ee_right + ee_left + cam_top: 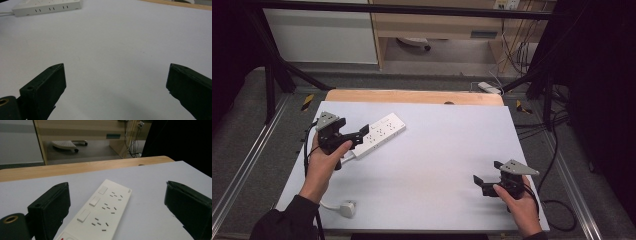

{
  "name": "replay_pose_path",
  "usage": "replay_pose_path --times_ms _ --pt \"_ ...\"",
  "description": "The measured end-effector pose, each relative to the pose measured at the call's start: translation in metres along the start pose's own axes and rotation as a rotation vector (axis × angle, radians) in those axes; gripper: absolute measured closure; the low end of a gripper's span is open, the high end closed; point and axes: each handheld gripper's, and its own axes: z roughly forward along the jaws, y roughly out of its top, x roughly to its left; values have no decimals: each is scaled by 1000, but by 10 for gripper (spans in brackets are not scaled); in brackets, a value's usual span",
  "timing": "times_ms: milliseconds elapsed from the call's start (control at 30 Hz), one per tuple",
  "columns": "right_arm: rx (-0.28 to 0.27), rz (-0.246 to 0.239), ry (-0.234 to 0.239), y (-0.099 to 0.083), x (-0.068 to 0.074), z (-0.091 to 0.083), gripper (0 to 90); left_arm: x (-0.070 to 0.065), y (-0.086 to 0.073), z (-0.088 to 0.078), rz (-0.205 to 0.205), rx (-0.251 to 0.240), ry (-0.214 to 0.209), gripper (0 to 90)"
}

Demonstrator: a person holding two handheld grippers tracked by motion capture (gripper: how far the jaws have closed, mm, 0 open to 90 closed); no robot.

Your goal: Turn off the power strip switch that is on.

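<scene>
A white power strip (379,134) with three sockets and switches lies at an angle on the left half of the pale table (437,150). My left gripper (360,136) is open at its near end, and in the left gripper view the strip (102,210) runs away between the wide-apart jaws (117,186). My right gripper (479,183) is open over bare table near the front right and holds nothing. From the right gripper view (117,66), the strip (47,7) lies far off at the top left.
The strip's white plug (347,208) lies near the front left edge, its cable running under the person's left forearm. A wooden strip (412,96) borders the far edge of the table. Beyond stand a cabinet (432,25), floor cables and black frame bars.
</scene>
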Motion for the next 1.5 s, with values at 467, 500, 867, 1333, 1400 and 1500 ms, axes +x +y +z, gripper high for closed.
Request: replay_pose_path --times_ms 467,500,867,1333,1400,1500 --pt "0 -7 -7 0 0 0 32 -1 16 31 32 3 9 66" --pt "0 -3 -7 0 0 0 32 -1 16 31 32 3 9 66" --pt "-3 -9 -6 1 0 0 33 -3 26 55 47 16 25 101" --pt "-4 -6 -4 2 0 0 36 -1 32 72 50 27 55 291" --pt "-5 -6 -5 2 0 0 36 -3 32 73 61 26 62 408" --pt "-6 -5 -6 2 1 0 37 -4 32 76 68 16 73 503"
